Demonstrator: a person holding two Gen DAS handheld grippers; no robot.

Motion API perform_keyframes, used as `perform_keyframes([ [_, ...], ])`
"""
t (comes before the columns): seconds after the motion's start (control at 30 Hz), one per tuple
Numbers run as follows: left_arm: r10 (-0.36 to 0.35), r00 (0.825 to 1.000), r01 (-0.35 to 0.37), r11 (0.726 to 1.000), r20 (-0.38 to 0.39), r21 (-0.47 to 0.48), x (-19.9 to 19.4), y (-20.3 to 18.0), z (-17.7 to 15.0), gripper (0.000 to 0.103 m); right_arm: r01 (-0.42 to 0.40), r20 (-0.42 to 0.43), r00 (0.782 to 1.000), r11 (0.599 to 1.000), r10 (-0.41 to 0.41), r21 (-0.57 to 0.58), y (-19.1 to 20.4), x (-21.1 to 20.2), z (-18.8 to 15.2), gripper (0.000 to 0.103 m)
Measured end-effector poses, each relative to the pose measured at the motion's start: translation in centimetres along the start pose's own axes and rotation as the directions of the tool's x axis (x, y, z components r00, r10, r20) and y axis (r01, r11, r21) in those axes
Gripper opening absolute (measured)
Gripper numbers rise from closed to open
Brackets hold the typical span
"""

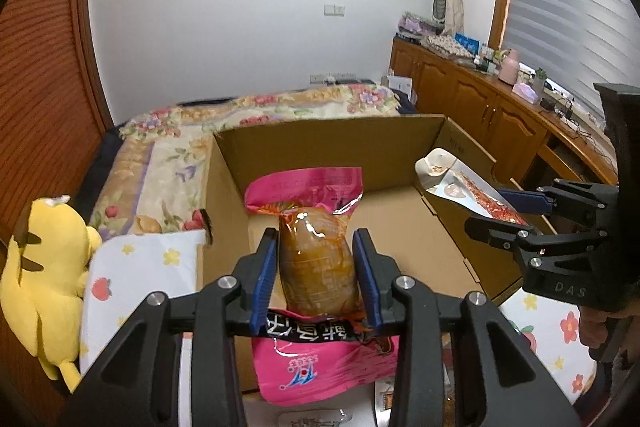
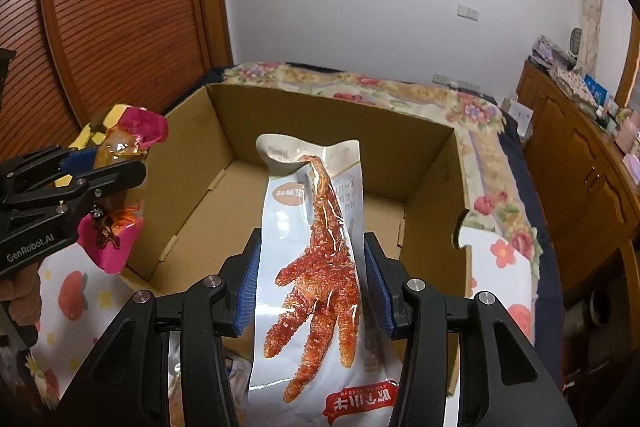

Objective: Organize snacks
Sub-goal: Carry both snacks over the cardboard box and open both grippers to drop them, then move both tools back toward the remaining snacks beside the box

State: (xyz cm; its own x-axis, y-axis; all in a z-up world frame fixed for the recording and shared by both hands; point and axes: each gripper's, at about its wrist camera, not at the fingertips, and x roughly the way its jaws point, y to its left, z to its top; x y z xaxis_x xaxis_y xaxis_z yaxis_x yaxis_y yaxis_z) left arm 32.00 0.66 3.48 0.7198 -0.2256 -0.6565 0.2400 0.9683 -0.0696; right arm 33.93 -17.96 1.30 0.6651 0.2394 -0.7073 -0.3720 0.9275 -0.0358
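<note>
— Left wrist view: what does the left gripper [image 1: 316, 277] hold?
— A pink plastic packet with a brown drumstick [image 1: 316, 263], clamped above the open brown cardboard box [image 1: 328, 143].
— And the right gripper [image 2: 312, 285]?
— It pinches a white chicken-foot pouch [image 2: 316, 251], over the same box [image 2: 320, 115].

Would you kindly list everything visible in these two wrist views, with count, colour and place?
pink snack pouch: 1, pink with brown contents, in the left gripper above the box's near edge
chicken-foot snack pouch: 1, pale grey with a red claw picture, in the right gripper
cardboard box: 1, brown, open, on the bed
floral bedspread: 1, cream with flowers, under the box
yellow plush toy: 1, left of the box
wooden cabinet: 1, brown, along the window wall
left gripper: black, blue fingers, closed on the pink pouch
right gripper: black, blue fingers, closed on the claw pouch
</note>
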Motion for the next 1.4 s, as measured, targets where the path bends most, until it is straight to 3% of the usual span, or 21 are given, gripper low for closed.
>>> perform_keyframes([
  [0.23, 0.008, 1.000, -0.009, 1.000, -0.019, -0.019, 0.7, -0.1, -0.7, 0.038, 0.000, -0.048, 0.999, 1.000, 0.000, -0.003, 0.4, 1.6, -0.6, 0.052],
  [0.27, 0.006, 1.000, -0.006, 1.000, -0.019, -0.024, 0.6, -0.1, -0.8, 0.040, 0.000, -0.052, 0.999, 1.000, 0.000, 0.000, 0.3, 1.8, -0.7, 0.053],
  [0.33, 0.006, 1.000, -0.006, 1.000, -0.010, -0.026, 0.3, 0.1, -1.0, 0.053, -0.011, -0.058, 0.998, 1.000, 0.012, 0.017, 0.1, 2.0, -0.8, 0.058],
  [0.6, -0.003, 0.999, 0.003, 1.000, 0.045, -0.014, -1.9, -0.1, -2.1, 0.058, -0.056, -0.003, 0.998, 0.996, 0.056, 0.066, -0.7, 0.6, -0.8, 0.064],
  [0.73, 0.003, 0.997, -0.002, 1.000, 0.081, -0.010, -3.4, -0.4, -3.0, 0.078, -0.097, 0.058, 0.994, 0.994, 0.094, 0.054, -0.2, -2.2, -1.5, 0.064],
  [0.87, -0.023, 0.993, 0.023, 1.000, 0.116, -0.003, -5.2, -0.7, -3.8, 0.084, -0.111, 0.107, 0.988, 0.993, 0.108, 0.023, 0.3, -5.0, -2.8, 0.064],
  [0.93, -0.022, 0.990, 0.022, 1.000, 0.138, 0.005, -6.1, -0.9, -4.3, 0.096, -0.114, 0.124, 0.986, 0.993, 0.112, 0.005, 0.6, -6.3, -3.6, 0.064],
  [1.0, -0.013, 0.987, 0.010, 1.000, 0.161, 0.017, -6.8, -1.1, -4.8, 0.100, -0.127, 0.137, 0.983, 0.992, 0.126, -0.004, 0.7, -7.3, -4.6, 0.064],
  [1.1, 0.006, 0.985, -0.014, 0.999, 0.172, 0.044, -7.5, -1.5, -5.5, 0.102, -0.138, 0.151, 0.979, 0.990, 0.139, -0.018, 0.9, -8.6, -6.1, 0.064],
  [1.4, -0.031, 0.988, 0.025, 0.999, 0.149, 0.038, -8.4, -1.7, -9.1, 0.102, -0.156, 0.131, 0.979, 0.988, 0.157, -0.022, 1.5, -9.2, -11.1, 0.069],
])
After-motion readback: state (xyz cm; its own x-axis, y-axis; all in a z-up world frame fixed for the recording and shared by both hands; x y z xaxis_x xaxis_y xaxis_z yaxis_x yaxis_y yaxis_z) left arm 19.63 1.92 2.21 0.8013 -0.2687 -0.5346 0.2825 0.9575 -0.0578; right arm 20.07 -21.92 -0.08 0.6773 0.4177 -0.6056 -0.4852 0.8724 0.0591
